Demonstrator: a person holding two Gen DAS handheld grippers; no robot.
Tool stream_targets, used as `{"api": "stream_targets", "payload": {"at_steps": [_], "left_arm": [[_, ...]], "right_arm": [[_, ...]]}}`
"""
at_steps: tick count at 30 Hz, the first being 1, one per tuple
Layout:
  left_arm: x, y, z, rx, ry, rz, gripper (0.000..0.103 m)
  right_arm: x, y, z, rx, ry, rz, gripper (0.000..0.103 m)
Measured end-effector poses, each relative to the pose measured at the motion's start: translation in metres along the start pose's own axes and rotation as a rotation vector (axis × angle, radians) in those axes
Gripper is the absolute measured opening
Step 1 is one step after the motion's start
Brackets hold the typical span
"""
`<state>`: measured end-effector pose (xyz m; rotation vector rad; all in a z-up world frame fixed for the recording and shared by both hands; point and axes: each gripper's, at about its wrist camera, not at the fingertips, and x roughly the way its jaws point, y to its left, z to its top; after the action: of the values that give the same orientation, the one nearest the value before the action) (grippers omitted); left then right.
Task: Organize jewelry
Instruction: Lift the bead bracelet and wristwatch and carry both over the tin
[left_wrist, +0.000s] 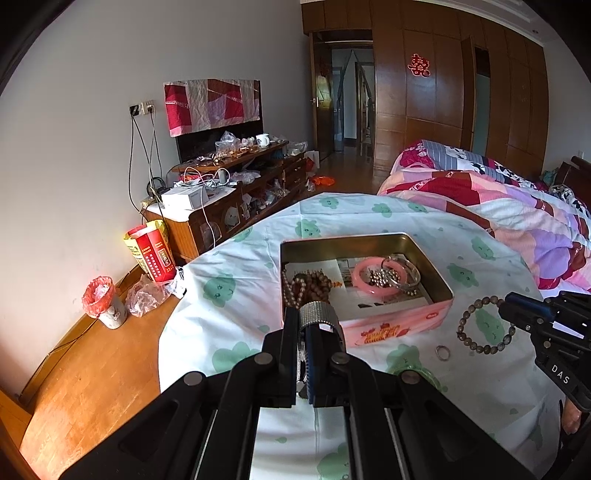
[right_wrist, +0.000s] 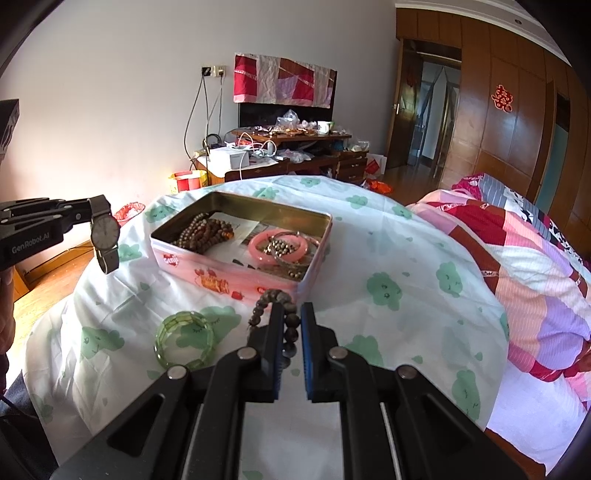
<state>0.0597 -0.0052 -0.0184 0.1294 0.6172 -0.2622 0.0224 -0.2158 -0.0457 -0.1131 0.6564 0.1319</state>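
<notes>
My left gripper (left_wrist: 304, 325) (right_wrist: 88, 210) is shut on the mesh strap of a wristwatch (left_wrist: 317, 314) (right_wrist: 105, 230), which hangs in the air left of the pink tin box (left_wrist: 369, 240) (right_wrist: 236, 273). Inside the tin lie a brown bead necklace (left_wrist: 314, 284) (right_wrist: 207, 232), a pink bangle (left_wrist: 360, 286) (right_wrist: 258, 245) and some silver pieces. My right gripper (right_wrist: 291, 314) (left_wrist: 508, 301) is shut on the near side of a brown bead bracelet (right_wrist: 269, 297) (left_wrist: 461, 326) that rests on the cloth in front of the tin. A green bangle (right_wrist: 184, 339) and a small ring (left_wrist: 442, 352) lie beside it.
The round table wears a white cloth with green clouds (left_wrist: 236, 288) (right_wrist: 384, 258). A bed with a patchwork quilt (left_wrist: 498, 195) (right_wrist: 535, 266) stands to the right. A cluttered wooden cabinet (left_wrist: 229, 177) lines the wall, with a small bin (left_wrist: 103, 302) on the wood floor.
</notes>
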Motion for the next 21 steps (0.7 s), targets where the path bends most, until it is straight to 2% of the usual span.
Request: {"api": "stream_targets", "payload": {"at_steps": [12, 21], "left_arm": [[0.011, 0.007, 0.026, -0.016, -0.017, 0.022, 0.002], [0.020, 0.005, 0.042, 0.009, -0.030, 0.029, 0.002]], "right_arm": [[0.013, -0.003, 0.031, -0.010, -0.026, -0.010, 0.011], [0.021, -0.005, 0.050, -0.026, -0.039, -0.017, 0.011]]}}
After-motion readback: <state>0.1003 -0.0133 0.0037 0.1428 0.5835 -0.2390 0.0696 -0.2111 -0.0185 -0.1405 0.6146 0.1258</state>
